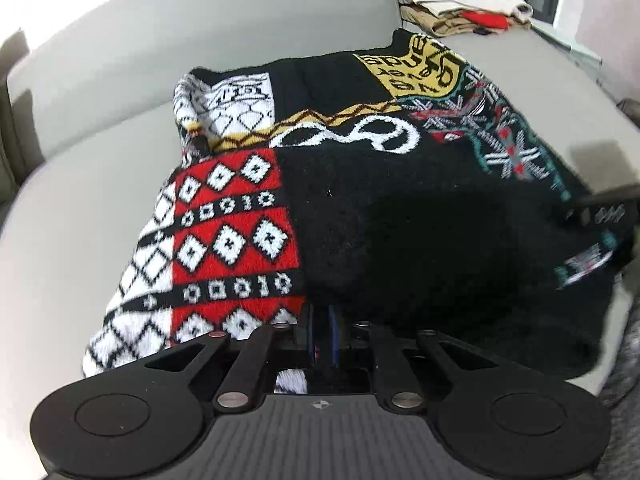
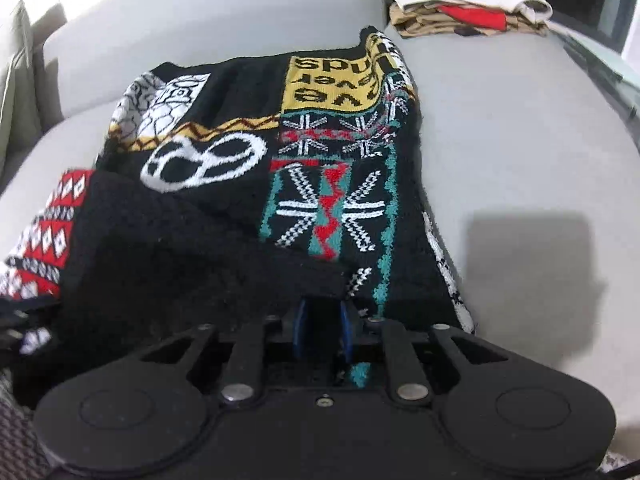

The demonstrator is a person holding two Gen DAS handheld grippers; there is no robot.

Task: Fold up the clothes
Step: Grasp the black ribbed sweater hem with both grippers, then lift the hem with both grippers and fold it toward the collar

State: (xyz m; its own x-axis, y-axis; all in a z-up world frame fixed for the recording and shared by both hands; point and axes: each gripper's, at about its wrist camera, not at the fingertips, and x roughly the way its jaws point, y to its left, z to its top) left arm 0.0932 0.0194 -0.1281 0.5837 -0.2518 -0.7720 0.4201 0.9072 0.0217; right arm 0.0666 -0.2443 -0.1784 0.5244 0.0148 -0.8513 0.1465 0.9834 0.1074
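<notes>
On the sofa (image 1: 100, 152): patterned sweater (image 1: 360, 184) is draped, half-bundled.
Left tool (image 1: 322, 332): near edge is pinched.
Right tool (image 2: 324, 328): hem is clamped.
Risk: thick knit may be dropped, skewing the fold.

Sweater (image 1: 360, 208) on sofa seat (image 1: 92, 184), folded clothes pile (image 2: 468, 16) behind it to the right

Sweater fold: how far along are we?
Done: a folded stack sits at the sofa's far end. In hand: the patterned sweater lies on the seat, its near edge pinched by both the left tool and the right tool. Left: the sweater is bunched, not yet a flat fold, and not yet on the stack.
</notes>
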